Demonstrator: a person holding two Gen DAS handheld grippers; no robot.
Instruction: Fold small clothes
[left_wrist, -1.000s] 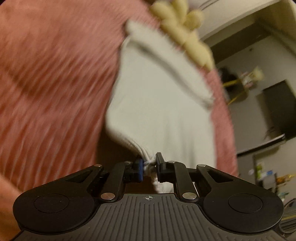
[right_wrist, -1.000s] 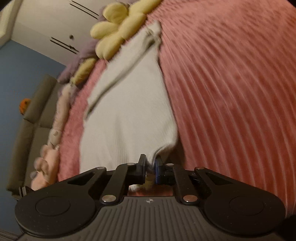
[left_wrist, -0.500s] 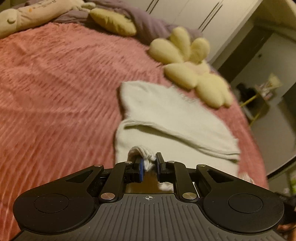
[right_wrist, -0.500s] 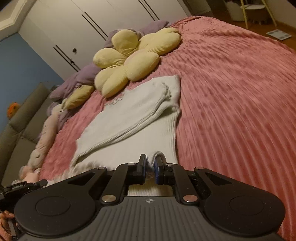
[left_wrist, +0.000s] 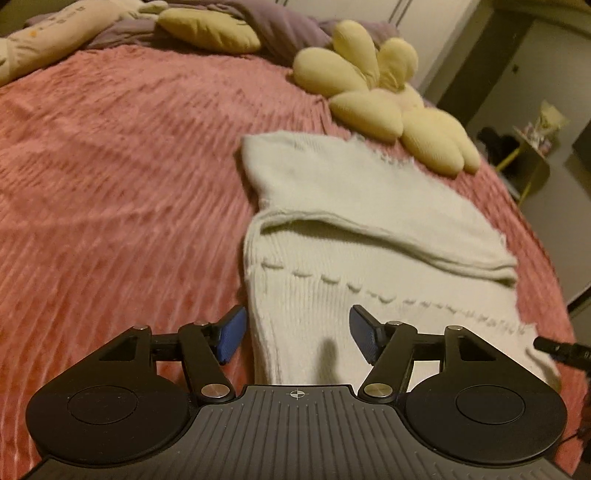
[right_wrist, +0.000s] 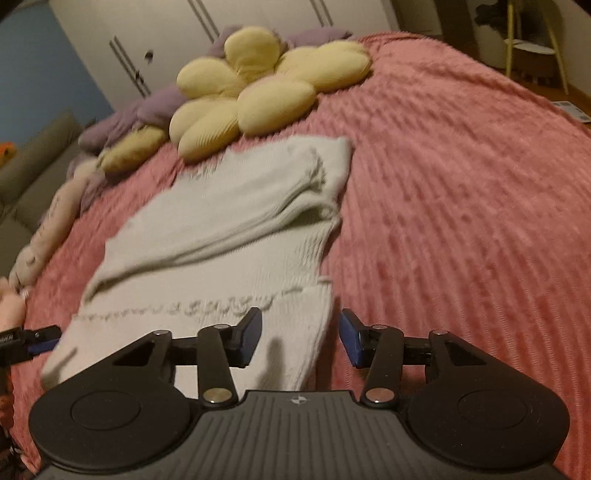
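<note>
A small white knit garment (left_wrist: 354, 236) lies flat on the pink bedspread (left_wrist: 110, 184), with its sleeves folded across its upper part. It also shows in the right wrist view (right_wrist: 229, 229). My left gripper (left_wrist: 295, 334) is open, its jaws spread over the garment's near left corner. My right gripper (right_wrist: 301, 338) is open over the near right corner. Neither holds anything. The right gripper's tip (left_wrist: 561, 350) shows at the right edge of the left wrist view, and the left gripper's tip (right_wrist: 33, 339) at the left edge of the right wrist view.
A yellow flower-shaped cushion (right_wrist: 258, 88) lies just beyond the garment, also in the left wrist view (left_wrist: 380, 96). A yellow pillow (left_wrist: 207, 31), purple blanket (left_wrist: 280, 26) and plush toy (left_wrist: 48, 37) lie at the bed's head. A yellow-legged stool (right_wrist: 532, 55) stands beside the bed.
Both grippers carried the garment's hem down onto the bed, then opened and let go. The garment now lies flat.
</note>
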